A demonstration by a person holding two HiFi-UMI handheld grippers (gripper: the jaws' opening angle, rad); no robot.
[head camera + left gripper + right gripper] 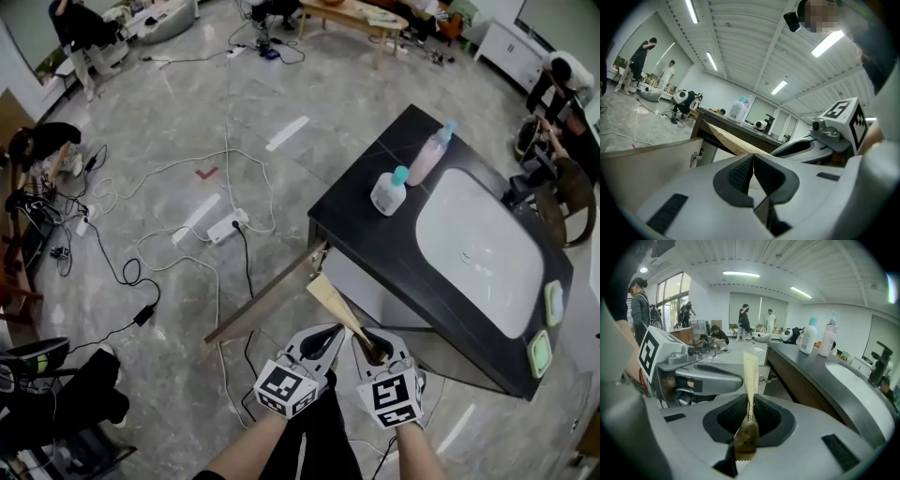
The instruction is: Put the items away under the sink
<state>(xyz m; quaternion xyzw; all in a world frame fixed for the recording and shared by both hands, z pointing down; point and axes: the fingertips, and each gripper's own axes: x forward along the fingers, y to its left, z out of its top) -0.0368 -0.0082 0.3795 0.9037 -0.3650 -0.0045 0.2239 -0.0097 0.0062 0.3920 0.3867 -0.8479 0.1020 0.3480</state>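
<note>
Your right gripper (367, 345) pinches a flat tan paper pouch (330, 298), your left gripper (323, 342) is closed empty, near a glossy black counter (375, 244) on grey marbled floor (187, 122).

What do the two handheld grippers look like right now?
The left gripper and right gripper match: pale grey moulded plastic shells narrowing to two jaws lined with black ribbed pads. Each carries a white cube printed with black square markers at its rear. No cables show on either.
</note>
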